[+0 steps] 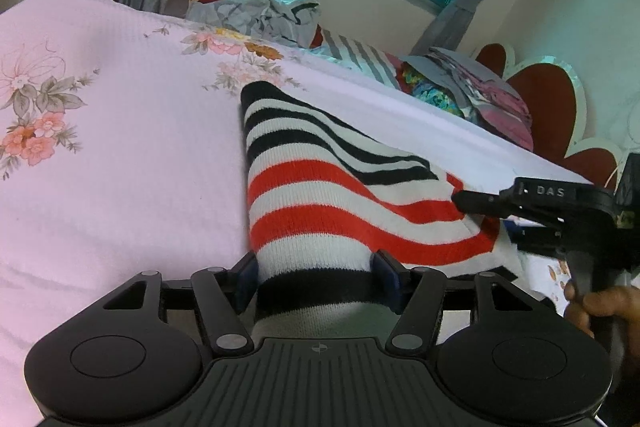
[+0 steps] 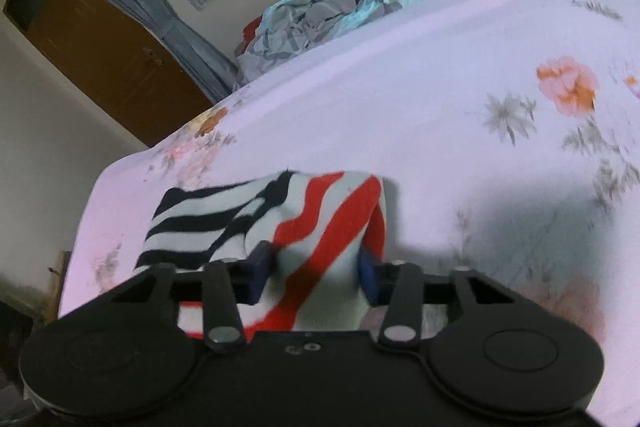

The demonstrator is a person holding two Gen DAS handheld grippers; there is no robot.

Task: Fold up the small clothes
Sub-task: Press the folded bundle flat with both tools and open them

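A small knitted garment [image 1: 320, 187] with black, red and white stripes lies on the pink floral bedsheet [image 1: 120, 167]. Its near end rises into my left gripper [image 1: 316, 279], and the blue pads press on it from both sides. At the right of that view a black finger [image 1: 500, 201] of my right gripper rests on the garment's far corner, with a hand [image 1: 596, 303] on the handle. In the right wrist view the garment [image 2: 328, 211] bunches up between the pads of my right gripper [image 2: 316, 271], which is shut on a red and white fold.
Crumpled clothes [image 1: 264, 15] and a second colourful pile [image 1: 472, 95] lie along the bed's far side under the window. A red headboard [image 1: 552, 99] stands at the right. The bed's edge [image 2: 92, 195] drops off at the left of the right wrist view, before a brown door [image 2: 100, 39].
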